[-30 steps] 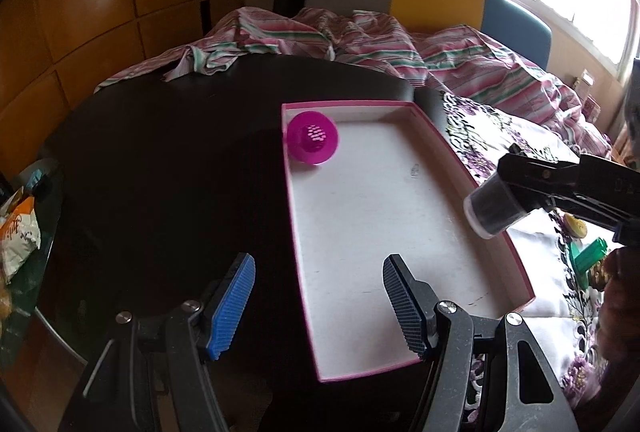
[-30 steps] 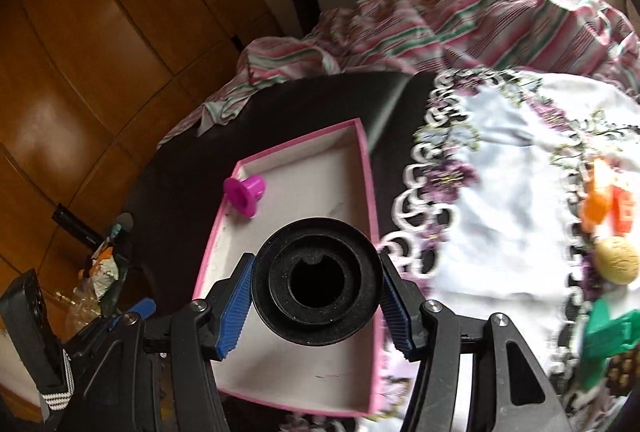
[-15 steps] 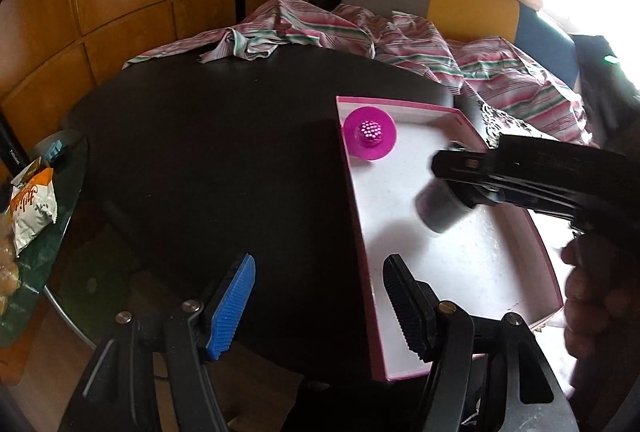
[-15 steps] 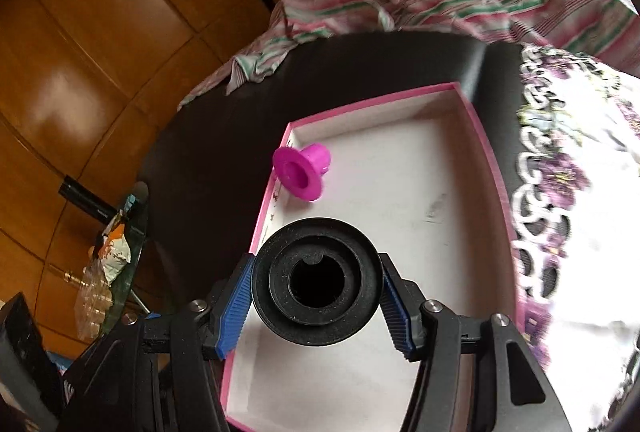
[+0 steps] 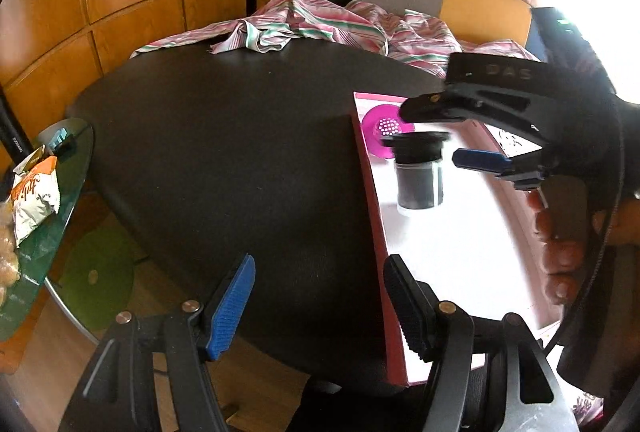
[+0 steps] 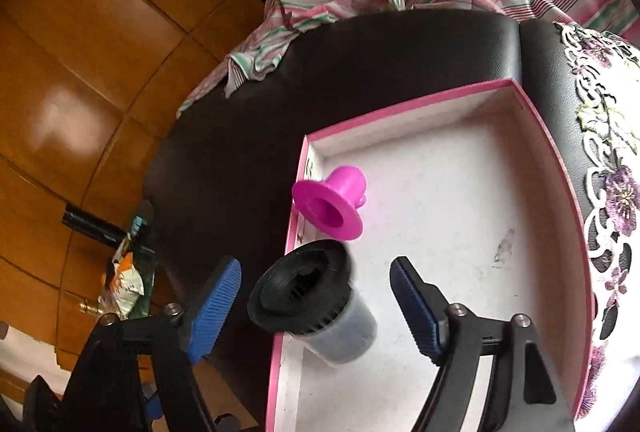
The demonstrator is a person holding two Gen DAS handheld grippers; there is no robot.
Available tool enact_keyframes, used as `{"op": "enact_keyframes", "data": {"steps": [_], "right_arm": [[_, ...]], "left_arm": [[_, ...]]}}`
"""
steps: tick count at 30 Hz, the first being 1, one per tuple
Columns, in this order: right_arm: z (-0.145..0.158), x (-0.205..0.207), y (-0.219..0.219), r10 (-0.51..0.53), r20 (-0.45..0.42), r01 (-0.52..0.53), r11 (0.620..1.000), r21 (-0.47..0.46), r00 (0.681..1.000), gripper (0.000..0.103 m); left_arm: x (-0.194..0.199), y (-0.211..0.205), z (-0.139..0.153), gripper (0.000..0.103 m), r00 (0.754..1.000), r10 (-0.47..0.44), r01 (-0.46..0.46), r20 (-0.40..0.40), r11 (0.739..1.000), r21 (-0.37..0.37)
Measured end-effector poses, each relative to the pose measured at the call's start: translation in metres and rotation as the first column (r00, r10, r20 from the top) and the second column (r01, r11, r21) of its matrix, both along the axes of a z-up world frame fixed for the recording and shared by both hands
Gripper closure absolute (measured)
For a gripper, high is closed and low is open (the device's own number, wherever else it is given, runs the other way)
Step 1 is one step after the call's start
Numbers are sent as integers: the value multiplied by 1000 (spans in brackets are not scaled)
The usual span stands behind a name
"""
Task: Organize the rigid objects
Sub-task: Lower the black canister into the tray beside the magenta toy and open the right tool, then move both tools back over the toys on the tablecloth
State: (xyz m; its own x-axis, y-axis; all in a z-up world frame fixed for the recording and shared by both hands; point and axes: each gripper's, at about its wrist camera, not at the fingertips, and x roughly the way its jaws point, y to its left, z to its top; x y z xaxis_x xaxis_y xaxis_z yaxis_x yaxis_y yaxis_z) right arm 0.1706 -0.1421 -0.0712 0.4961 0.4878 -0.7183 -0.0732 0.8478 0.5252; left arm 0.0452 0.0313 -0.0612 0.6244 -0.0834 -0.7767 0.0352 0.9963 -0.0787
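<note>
The right gripper (image 6: 316, 304) has just been opening; its blue pads (image 6: 412, 306) stand clear of the black-capped cylinder (image 6: 312, 306) between them. The cylinder sits inside the pink tray (image 6: 560, 192), with the magenta funnel (image 6: 332, 204) just beside it at 12 o'clock. The left gripper (image 5: 320, 306) is spread and empty.

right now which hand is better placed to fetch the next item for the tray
Right. Its gripper has just opened, freeing the black cup into the pink tray. The left gripper hangs open above the dark table.

The right gripper (image 5: 448, 136) bears raised letters "DAS" (snack bag's script stays illegible).
</note>
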Motion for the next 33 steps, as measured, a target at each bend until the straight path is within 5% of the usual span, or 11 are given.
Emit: {"op": "enact_keyframes", "data": {"steps": [33], "right_arm": [[23,-99,-36,-55,167,96,962,-254,984,23]], "left_arm": [[-31,-23,38,31,989,-57,46,138,996,77]]}}
